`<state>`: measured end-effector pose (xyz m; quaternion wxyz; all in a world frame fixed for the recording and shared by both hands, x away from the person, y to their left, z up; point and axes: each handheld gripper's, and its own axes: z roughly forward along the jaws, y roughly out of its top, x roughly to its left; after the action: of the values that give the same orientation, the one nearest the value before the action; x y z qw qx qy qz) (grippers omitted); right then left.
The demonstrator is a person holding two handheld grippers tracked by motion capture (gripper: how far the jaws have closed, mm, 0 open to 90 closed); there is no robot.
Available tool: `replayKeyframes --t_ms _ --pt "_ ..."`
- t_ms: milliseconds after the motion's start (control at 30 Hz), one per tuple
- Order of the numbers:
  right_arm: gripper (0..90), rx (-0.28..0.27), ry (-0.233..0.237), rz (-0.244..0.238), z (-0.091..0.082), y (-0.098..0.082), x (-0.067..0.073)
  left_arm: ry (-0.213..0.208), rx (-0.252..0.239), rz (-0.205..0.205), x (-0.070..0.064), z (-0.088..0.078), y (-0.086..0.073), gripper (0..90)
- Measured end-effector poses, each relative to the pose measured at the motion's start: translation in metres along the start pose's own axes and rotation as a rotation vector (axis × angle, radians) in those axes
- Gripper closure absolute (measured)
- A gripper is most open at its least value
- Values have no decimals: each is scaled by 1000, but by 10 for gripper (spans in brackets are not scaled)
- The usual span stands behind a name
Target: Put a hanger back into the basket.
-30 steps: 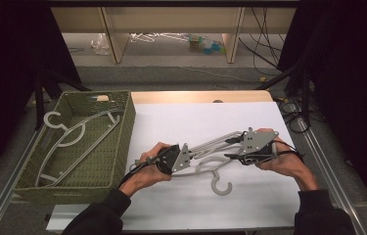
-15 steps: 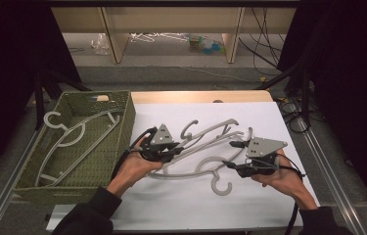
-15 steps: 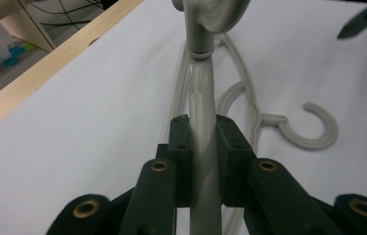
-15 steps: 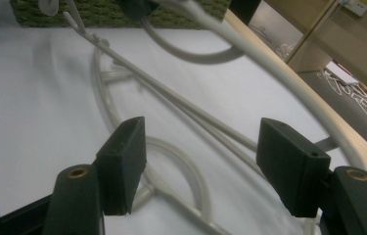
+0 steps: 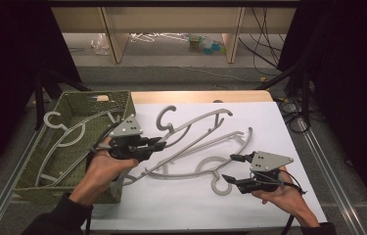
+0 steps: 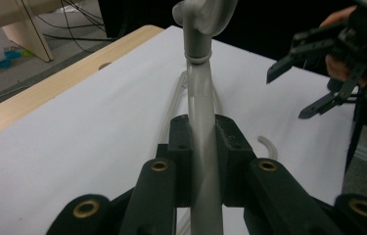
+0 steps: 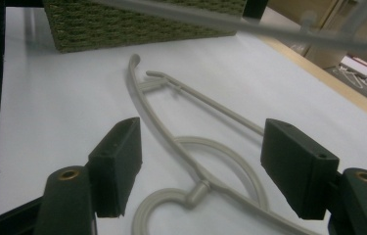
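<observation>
Holding nothing, your right gripper (image 5: 233,169) has just been widening its jaws, which stand apart above the grey hanger (image 5: 205,169) lying flat on the white sheet (image 5: 269,127). Farther off, your left gripper (image 5: 159,143) is clamped tight on a second hanger (image 5: 198,122), lifted beside the green basket (image 5: 80,104).
</observation>
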<state>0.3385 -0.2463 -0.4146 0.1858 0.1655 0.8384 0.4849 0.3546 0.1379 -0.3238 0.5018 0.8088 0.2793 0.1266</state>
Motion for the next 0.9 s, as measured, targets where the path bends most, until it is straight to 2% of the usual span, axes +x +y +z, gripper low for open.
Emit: replayKeyframes --t_ms 33,67,133,333,467,500,633,900 --pt "315 2 1 8 1 -2 0 5 -3 2 2 -4 1 789" --pt "313 8 3 15 2 -4 1 -1 -30 -24 4 -13 5 789" --pt "314 22 9 18 2 -5 2 -12 -46 -32 4 -19 9 788" --pt "313 14 10 22 3 -6 3 -18 -57 -17 3 -34 20 788" --pt "313 32 12 23 2 -8 4 15 -50 -18 10 -48 24 788" --pt "313 35 12 23 3 -9 4 33 -55 -31 13 -53 24 788" --pt "313 41 18 20 4 -10 4 58 -63 -41 22 -64 22 788" --pt "312 49 30 13 7 -11 6 140 -90 -118 58 -88 7 788"
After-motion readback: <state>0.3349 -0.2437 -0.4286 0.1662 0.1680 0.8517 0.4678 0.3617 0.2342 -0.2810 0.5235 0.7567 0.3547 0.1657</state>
